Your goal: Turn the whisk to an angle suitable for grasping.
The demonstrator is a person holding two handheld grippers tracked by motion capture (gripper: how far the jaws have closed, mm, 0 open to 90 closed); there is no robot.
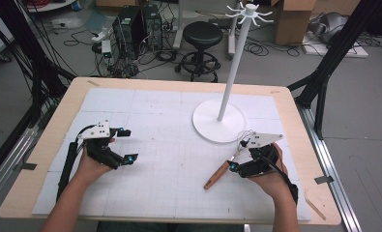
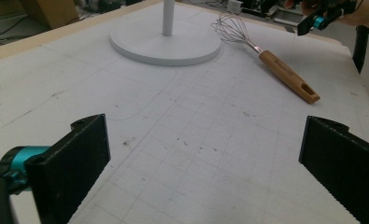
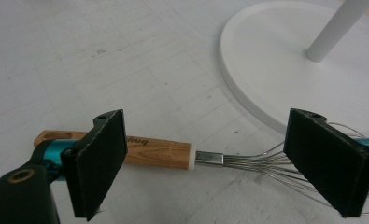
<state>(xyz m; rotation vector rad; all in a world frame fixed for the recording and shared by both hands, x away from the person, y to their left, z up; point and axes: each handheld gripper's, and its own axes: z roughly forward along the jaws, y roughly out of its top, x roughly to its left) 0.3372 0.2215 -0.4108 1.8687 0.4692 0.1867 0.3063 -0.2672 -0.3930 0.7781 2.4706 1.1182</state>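
— So, where is the whisk (image 1: 222,170) right now?

— It lies flat on the white mat (image 1: 169,145) on my desk (image 1: 48,145), over on my right side. Its wooden handle (image 3: 149,150) points toward me and to the left. Its wire end (image 2: 230,28) sits just beside the round foot of the white stand (image 1: 217,121).

— What is your right claw (image 3: 205,163) doing?

— My right claw is above the whisk. Its two black jaws are spread wide. One jaw is over the wooden handle and the other is over the wires. The silver neck (image 3: 209,157) of the whisk shows in the gap between them. The jaws do not squeeze it.

— And your left claw (image 2: 201,158)?

— My left claw is wide too, and it has nothing in it. It is on the left side of the desk, well apart from the whisk. Between its jaws I see bare white mat with thin lines and small dark marks.

— What about the stand?

— It is upright near the far side of the mat, with a thin pole and little hooks (image 1: 249,12) on top.
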